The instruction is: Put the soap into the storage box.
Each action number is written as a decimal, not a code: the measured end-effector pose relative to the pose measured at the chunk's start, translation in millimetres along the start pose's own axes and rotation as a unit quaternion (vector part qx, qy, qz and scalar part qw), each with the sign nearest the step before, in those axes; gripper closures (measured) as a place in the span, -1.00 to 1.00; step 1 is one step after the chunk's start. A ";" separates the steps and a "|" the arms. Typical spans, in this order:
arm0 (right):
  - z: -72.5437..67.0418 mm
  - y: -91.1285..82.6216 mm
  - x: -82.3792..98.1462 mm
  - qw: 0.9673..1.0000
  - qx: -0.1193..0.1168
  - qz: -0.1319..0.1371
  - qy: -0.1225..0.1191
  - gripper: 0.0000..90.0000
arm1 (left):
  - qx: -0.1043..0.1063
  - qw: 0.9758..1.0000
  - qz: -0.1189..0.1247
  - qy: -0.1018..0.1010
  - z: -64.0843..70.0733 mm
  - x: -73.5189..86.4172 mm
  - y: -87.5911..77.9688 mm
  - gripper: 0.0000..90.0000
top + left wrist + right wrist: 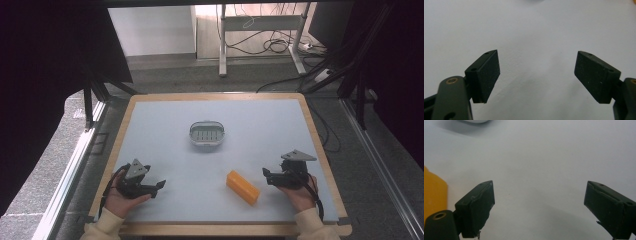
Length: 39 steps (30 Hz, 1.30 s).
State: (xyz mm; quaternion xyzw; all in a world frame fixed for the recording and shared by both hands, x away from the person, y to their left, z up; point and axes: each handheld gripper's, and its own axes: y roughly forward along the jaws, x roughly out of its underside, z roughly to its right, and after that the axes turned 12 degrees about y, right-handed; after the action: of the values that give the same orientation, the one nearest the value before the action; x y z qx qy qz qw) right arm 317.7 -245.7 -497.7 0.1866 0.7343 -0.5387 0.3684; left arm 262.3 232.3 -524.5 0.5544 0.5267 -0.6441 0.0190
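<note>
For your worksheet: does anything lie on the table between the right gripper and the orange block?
Nothing visible does. Bare table lies between the right gripper and the orange block; the grey dish sits farther back, off that line.

light: even and soft from overhead, bench (215, 165) bright | surroundings: dark at both sides | shadows: faint | gripper views: near fingers (486, 75) slightly soft, far edges blurred | glare: mild

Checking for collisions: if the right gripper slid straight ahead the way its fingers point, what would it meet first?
Probably the orange block: the right gripper points left at its near end, though it may just skim past.
</note>
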 end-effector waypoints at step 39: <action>-4.3 -22.5 -17.7 0.999 -0.018 0.018 -0.031 -0.59 | 0.000 1.000 -0.001 -0.004 0.8 0.1 -0.3 -0.55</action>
State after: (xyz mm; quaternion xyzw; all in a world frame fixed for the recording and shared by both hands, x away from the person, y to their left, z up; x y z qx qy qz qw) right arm 312.8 -247.4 -469.2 0.1765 0.7287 -0.5239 0.4042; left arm 261.5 231.8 -524.5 0.5510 0.5275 -0.6463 0.0203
